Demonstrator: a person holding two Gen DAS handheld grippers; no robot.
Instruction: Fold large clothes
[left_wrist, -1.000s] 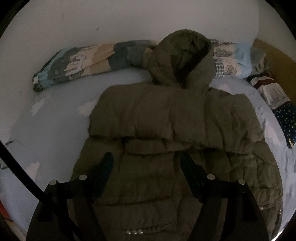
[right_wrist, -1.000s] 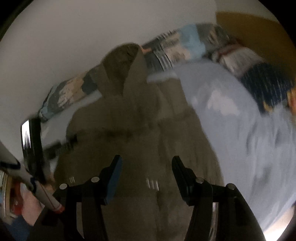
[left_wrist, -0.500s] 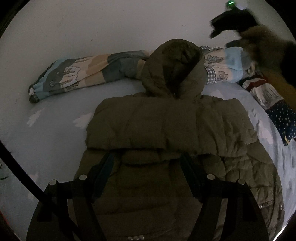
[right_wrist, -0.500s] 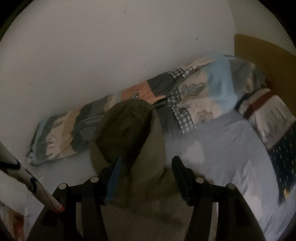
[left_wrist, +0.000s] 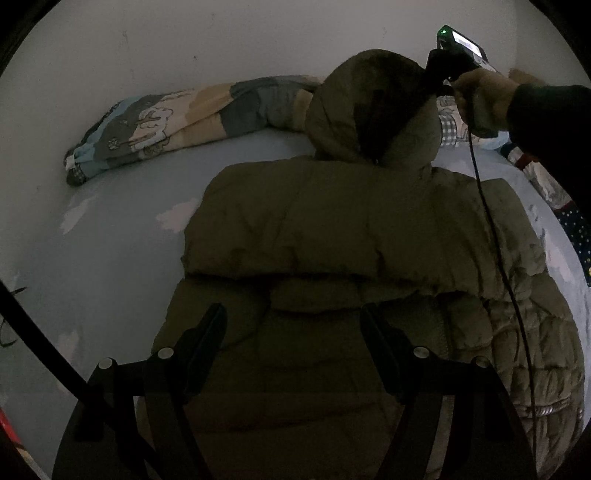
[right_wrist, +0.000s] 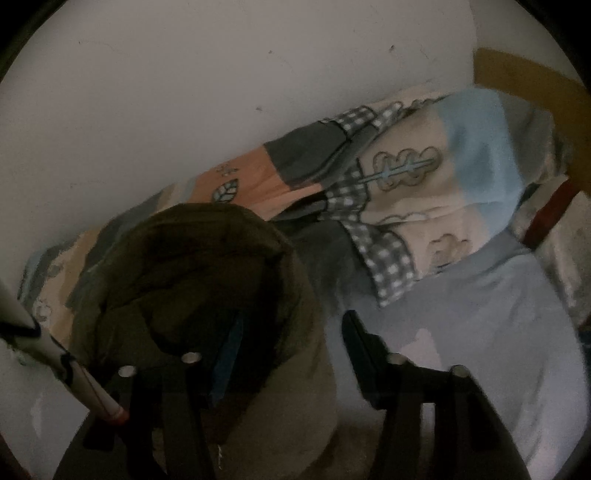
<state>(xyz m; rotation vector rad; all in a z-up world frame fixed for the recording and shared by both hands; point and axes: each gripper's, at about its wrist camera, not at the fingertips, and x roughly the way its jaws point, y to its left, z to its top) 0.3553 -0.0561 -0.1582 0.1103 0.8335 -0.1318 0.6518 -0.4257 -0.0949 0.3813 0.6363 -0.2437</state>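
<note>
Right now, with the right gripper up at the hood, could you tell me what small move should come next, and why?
Probably finish closing the right gripper on the hood rim. Its jaws are closing with the rim between them, one finger inside the hood, but not visibly pinching yet. The jacket lies flat with sleeves folded in, so the hood seems the next part to fold down. The left gripper hovers open.

Free sheet (left_wrist: 122, 236) was seen left of the jacket (left_wrist: 351, 236); behind, passage was blocked by the rolled quilt (left_wrist: 177, 122) and the wall (left_wrist: 221, 37).
</note>
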